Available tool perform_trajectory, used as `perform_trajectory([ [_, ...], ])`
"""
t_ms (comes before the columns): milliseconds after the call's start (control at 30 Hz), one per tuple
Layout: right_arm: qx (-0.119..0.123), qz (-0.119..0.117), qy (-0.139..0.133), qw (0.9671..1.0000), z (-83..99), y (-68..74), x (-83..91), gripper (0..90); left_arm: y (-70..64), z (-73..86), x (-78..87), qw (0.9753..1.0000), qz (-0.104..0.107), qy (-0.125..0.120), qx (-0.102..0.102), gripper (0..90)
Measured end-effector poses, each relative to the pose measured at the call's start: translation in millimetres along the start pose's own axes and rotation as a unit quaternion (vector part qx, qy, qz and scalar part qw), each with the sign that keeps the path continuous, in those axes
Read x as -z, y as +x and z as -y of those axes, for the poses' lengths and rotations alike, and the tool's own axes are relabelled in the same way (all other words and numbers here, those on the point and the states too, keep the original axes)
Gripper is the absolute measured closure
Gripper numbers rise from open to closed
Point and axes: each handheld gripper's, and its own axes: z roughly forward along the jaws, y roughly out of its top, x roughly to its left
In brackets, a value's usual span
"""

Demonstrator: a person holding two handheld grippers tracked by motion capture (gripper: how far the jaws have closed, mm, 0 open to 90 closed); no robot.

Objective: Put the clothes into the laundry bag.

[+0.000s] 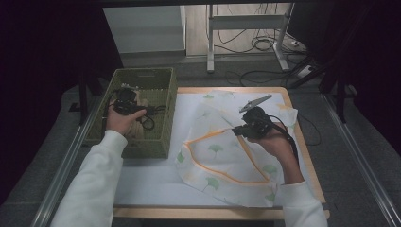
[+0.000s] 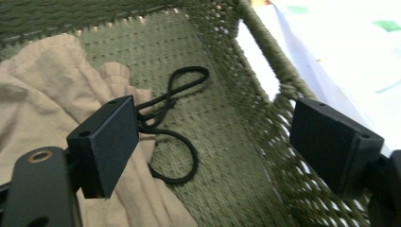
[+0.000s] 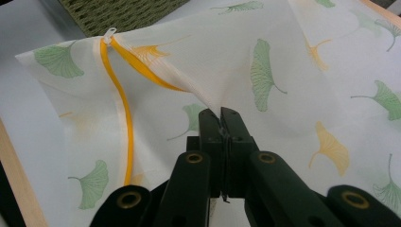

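Note:
A white mesh bag [image 1: 227, 156] printed with green and yellow ginkgo leaves and edged with an orange zipper [image 3: 124, 109] lies on the table. My right gripper [image 1: 236, 129] is shut on the bag's upper edge [image 3: 208, 97] and lifts it, so the mouth gapes. My left gripper [image 1: 124, 100] hangs open inside the green woven basket [image 1: 163, 78]. Between its jaws in the left gripper view lie a beige cloth [image 2: 42, 90] and a looped black cord [image 2: 177, 127] on the basket floor; neither jaw grips anything.
The basket stands at the table's left edge, its wall [image 2: 265, 118] close to my left gripper's right jaw. A white sheet [image 1: 151, 179] covers the wooden tabletop [image 1: 312, 161]. Cables and a metal stand's legs [image 1: 246, 23] lie on the floor beyond.

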Motion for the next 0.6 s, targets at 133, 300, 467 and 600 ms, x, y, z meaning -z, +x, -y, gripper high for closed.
perform_trajectory([
  [133, 0.001, -0.001, -0.001, 1.0, -0.1, 0.4, -0.1, 87.8, 7.8, -0.9, -8.1, 0.9999, -0.008, 0.01, 0.009, 15.0],
  [300, 0.001, -0.001, 0.0, 1.0, 0.1, -0.3, -0.3, 87.8, 21.3, -0.4, -18.0, 0.9992, -0.014, 0.021, 0.03, 15.0],
  [467, 0.0, -0.002, 0.001, 1.0, 0.3, -0.8, -1.1, 87.7, 30.9, -4.1, -21.6, 0.9984, -0.021, 0.038, 0.035, 14.6],
  [600, 0.0, -0.001, 0.002, 1.0, 0.3, -0.3, -1.7, 87.7, 33.1, -8.9, -22.3, 0.9983, -0.023, 0.034, 0.041, 14.6],
])
